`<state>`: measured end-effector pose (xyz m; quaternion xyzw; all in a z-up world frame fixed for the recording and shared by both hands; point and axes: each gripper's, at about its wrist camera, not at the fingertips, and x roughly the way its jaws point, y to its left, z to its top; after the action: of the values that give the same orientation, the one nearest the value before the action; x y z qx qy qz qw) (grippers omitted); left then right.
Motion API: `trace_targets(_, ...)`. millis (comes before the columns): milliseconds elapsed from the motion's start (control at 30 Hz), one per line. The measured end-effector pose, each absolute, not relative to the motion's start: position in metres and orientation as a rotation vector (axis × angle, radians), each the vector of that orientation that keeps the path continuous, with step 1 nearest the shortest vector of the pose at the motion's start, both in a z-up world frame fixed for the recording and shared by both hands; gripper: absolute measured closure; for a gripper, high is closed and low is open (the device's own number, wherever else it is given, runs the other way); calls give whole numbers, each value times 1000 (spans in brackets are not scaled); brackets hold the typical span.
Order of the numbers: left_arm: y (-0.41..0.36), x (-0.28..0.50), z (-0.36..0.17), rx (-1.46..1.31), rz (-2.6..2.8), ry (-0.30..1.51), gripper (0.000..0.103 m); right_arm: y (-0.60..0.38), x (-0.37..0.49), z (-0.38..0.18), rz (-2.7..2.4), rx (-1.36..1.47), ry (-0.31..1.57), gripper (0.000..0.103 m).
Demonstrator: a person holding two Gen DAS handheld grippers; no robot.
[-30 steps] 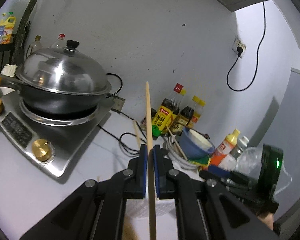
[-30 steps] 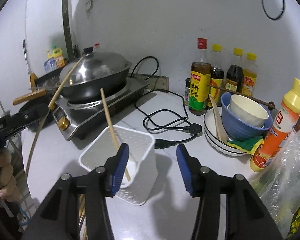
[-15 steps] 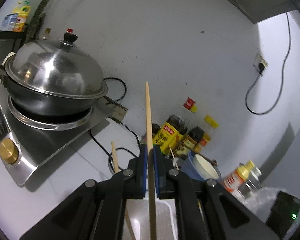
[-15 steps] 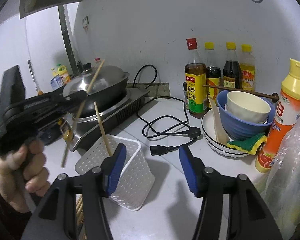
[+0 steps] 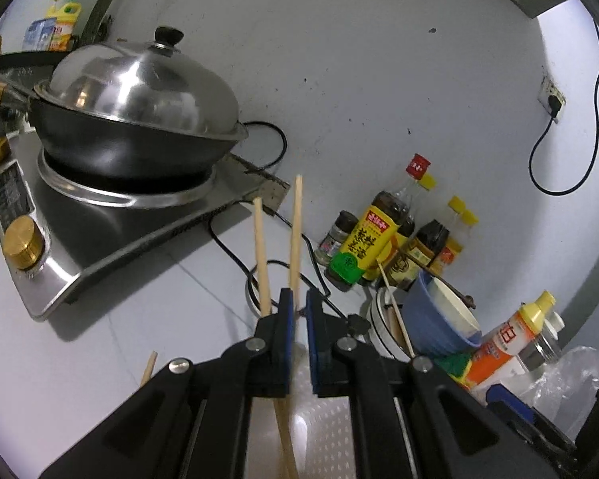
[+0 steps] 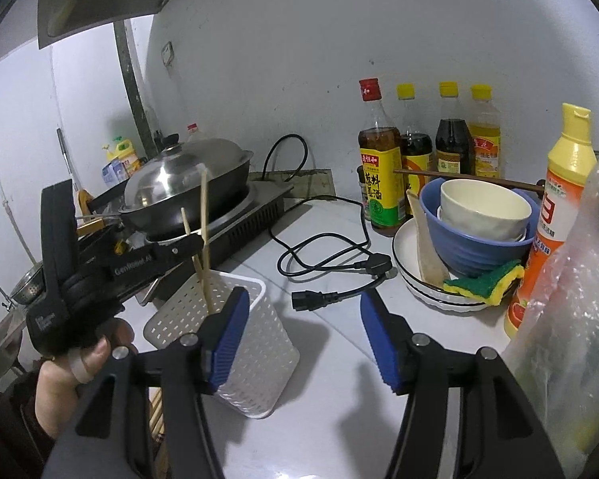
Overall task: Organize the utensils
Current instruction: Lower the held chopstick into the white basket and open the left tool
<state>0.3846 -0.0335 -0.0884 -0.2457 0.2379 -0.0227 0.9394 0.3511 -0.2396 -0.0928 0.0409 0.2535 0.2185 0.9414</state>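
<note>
We have two grippers. Our left gripper [image 5: 297, 315] is nearly closed around a chopstick [image 5: 295, 239], but there is a small gap beside the stick, so we cannot tell if it is pinched tight or just let go. The stick stands almost straight up, and its bottom end is down inside the white basket [image 6: 255, 359]. Another stick [image 5: 261, 255] already stands in the basket, just beside ours and leaning a little.

Our right gripper [image 6: 299, 343] is wide open and holds nothing. It hangs near the basket, with one finger in front of the basket's rim.

We think the job now is to drop this stick in neatly. We should keep it straight, lower it until the tip meets the bottom, then open the fingers slowly. We must not bump the other stick or tip the light basket. If it wobbles, the right gripper could steady it. More sticks [image 6: 155, 411] lie on the counter beside the basket, so we judge there is more to do.
</note>
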Motion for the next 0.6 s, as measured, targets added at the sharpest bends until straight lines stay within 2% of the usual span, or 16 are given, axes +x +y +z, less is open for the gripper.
trace_targets(133, -34, 375, -86, -490, -81, 501, 97, -236, 344, -91, 444, 74, 513, 47)
trace_targets(200, -32, 369, -84, -493, -97, 510, 90, -233, 340, -89, 442, 70, 511, 47)
trace_targets(267, -29, 362, -81, -495, -110, 508, 75, -230, 336, -87, 439, 63, 508, 47)
trace_targets(333, -24, 352, -77, -485, -108, 497, 68, -227, 332, -86, 433, 56, 507, 47)
trace_targets(600, 3, 319, -70, -433, -99, 495, 52, -210, 315, -91, 389, 35, 527, 47)
